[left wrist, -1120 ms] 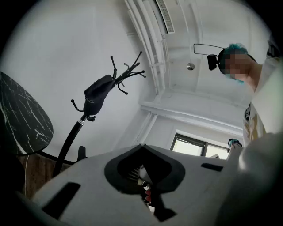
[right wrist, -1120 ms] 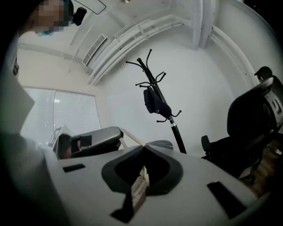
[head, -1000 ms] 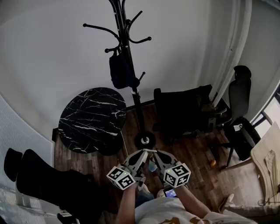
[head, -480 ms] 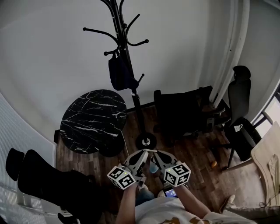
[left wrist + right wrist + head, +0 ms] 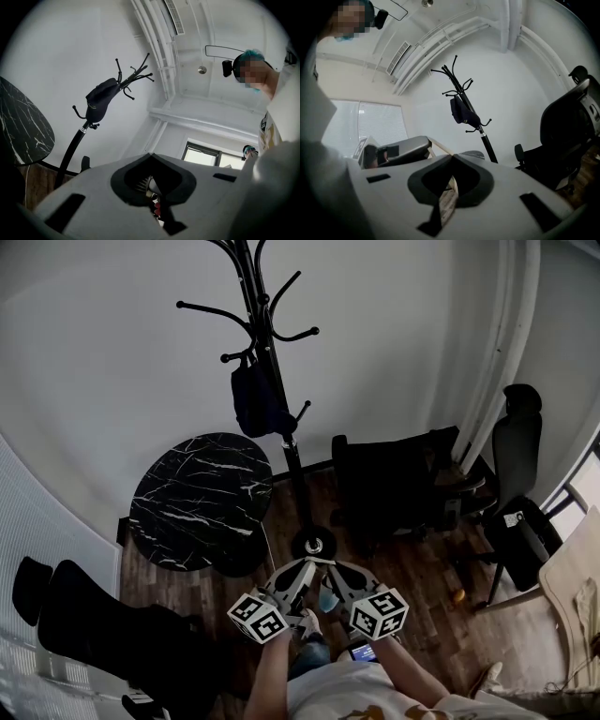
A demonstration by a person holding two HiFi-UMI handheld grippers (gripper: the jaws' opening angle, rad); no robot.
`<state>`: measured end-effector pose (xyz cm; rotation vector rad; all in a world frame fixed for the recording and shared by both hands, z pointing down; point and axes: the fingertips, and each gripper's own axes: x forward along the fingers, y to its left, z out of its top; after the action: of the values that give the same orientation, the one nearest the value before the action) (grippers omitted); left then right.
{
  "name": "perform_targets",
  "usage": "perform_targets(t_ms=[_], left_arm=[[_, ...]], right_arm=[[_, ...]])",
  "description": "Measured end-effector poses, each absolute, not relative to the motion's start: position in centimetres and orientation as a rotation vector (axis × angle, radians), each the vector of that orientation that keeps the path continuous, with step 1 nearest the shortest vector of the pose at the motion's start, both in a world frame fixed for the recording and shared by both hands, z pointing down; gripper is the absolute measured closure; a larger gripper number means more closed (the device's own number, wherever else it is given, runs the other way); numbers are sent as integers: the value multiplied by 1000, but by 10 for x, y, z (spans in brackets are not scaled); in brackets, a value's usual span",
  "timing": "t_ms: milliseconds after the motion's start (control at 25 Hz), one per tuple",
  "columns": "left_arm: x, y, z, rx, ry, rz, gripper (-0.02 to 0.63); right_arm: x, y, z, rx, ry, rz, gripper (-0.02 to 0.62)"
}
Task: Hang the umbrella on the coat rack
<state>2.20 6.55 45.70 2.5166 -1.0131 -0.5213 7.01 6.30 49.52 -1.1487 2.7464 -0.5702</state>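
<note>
You hold the left gripper (image 5: 307, 564) and right gripper (image 5: 336, 566) clenched and empty, tips side by side. The umbrella (image 5: 255, 401) hangs on the coat rack (image 5: 296, 474), well apart.

Glossy marble table (image 5: 200, 498) (veined), metal coat rack (image 5: 297, 479).

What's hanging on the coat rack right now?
One dark bundle hangs on the coat rack, from a lower hook beside the pole. The upper hooks are bare. The bundle covers part of the pole, and its loop on the hook is too small to make out.
</note>
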Motion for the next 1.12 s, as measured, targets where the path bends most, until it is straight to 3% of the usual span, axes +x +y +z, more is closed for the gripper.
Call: perform_targets(t_ms=[1120], left_arm=[[-42, -148, 463, 2523, -878, -555, 588]], right_arm=[[4, -152, 502, -1234, 2721, -620, 583]])
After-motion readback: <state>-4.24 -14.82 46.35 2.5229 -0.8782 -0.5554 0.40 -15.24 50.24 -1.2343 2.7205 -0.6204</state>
